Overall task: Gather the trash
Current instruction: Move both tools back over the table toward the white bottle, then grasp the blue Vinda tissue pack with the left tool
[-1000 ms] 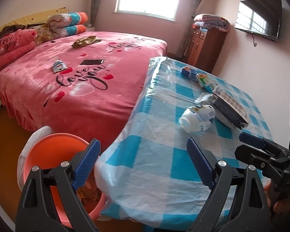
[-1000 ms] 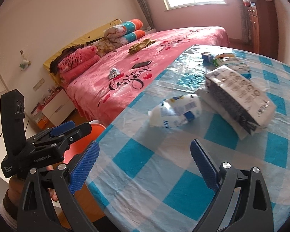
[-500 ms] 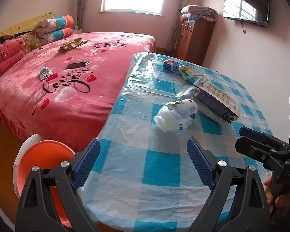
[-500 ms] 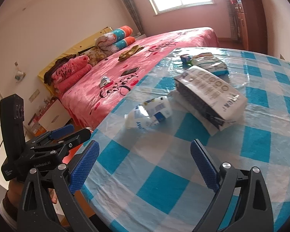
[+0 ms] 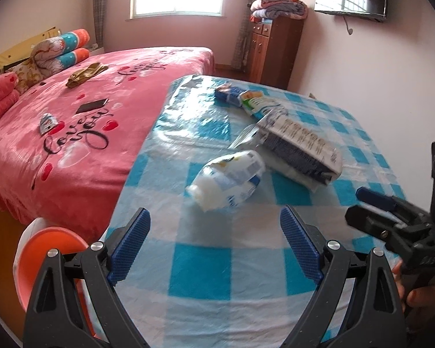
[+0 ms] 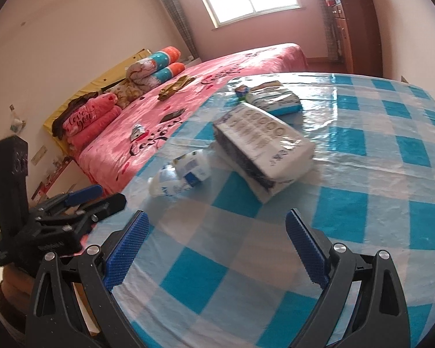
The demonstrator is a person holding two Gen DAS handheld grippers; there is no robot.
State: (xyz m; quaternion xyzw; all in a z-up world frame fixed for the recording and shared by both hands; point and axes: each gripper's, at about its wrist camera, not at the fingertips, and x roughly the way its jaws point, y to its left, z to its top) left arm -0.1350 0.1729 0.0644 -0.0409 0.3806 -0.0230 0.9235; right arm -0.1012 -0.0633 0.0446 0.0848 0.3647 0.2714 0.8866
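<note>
Both tongs up over the near edge of the desk, blue-check cloth w/ clear plastic on top. My left tongs spread wide, nothing between the pads. Right tongs same, released, nothing held. Trash ahead: crumpled white bottle w/ blue label lying on its side mid-desk, neck pointing near-left, just beyond my left tongs, not touching them. Right behind it, a dark-and-white packet lying on a white wrapper, close beside the bottle. Farther back, a green-white pouch and a small blue pack near the far edge. In the right-wrist view the bottle sits left of center, the packet dead ahead. Orange bin w/ white liner down on the floor at the near-left corner of the desk. Pink bed to the left, phone on it.
</note>
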